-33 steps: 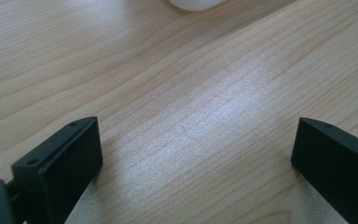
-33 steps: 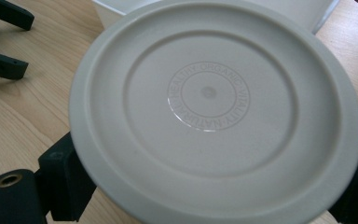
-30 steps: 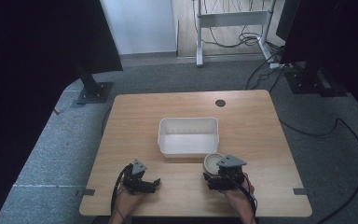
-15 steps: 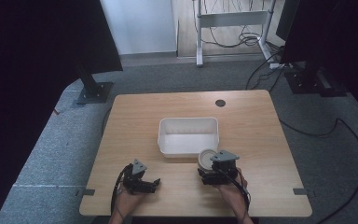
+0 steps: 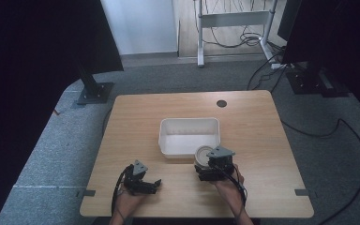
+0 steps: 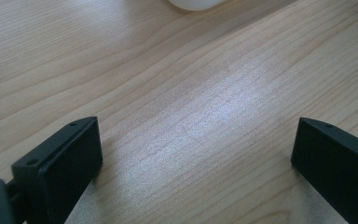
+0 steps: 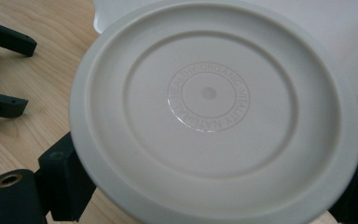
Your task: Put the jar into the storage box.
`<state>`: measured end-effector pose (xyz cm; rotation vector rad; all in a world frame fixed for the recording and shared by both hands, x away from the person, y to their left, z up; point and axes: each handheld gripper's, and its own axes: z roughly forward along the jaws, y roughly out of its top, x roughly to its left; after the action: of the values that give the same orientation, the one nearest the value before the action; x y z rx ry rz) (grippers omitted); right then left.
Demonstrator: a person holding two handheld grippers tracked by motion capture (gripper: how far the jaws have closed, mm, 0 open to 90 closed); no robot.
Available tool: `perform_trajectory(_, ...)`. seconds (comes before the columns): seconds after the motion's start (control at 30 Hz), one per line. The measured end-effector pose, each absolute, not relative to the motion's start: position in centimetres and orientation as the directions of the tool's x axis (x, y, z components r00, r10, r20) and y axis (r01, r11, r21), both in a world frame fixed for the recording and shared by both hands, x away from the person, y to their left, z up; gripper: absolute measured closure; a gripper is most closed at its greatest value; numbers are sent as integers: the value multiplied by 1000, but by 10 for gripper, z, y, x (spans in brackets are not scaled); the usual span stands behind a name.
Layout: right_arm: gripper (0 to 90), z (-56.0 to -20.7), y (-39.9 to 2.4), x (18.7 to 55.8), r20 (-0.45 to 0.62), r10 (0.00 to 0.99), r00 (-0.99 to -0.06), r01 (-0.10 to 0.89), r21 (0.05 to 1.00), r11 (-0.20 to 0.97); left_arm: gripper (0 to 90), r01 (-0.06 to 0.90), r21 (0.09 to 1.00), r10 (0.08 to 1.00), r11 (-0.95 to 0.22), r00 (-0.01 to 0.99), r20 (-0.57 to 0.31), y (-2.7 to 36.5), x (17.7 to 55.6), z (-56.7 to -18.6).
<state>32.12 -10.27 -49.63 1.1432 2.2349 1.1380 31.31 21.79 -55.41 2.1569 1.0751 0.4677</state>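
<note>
A round white container [image 5: 200, 153] with an embossed lid [image 7: 209, 100] is held between the jaws of my right gripper [image 5: 205, 164], which is shut on it. It hangs just above the near right corner of the white rectangular tub [image 5: 165, 129], whose wall [image 7: 335, 42] rises behind it. My left gripper [image 5: 155, 185] lies on the wood near the front edge, left of centre. It is open, with bare table between its jaws [image 6: 196, 154]. Its two fingers [image 7: 9, 39] also appear at the upper left of the right gripper view.
The light wooden table [image 5: 253, 126] has a dark cable hole [image 5: 221, 103] at the back. A corner of the tub [image 6: 196, 3] shows at the top of the left gripper view. Grey floor, cables and dark stands surround the table.
My right gripper has carried the round container a little left and away, up to the tub's near right corner. The left gripper has stayed still.
</note>
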Motion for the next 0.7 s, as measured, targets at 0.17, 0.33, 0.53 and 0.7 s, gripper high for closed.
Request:
perform_trajectory(0.17, 93, -494, -99, 326, 24, 803, -595, 491, 802, 340, 15, 561, 705, 803, -433, 596, 19, 218, 313, -554)
perform_trajectory(0.33, 93, -490, -95, 330, 21, 801, -599, 486, 805, 342, 15, 561, 705, 803, -433, 596, 19, 218, 313, -554)
perform_trajectory(0.53, 93, -487, -88, 335, 18, 797, -603, 481, 806, 345, 15, 562, 706, 803, -432, 595, 18, 218, 313, -554)
perform_trajectory(0.7, 93, -484, -83, 339, 14, 794, -608, 474, 808, 349, 14, 561, 705, 803, -433, 596, 19, 218, 313, -554)
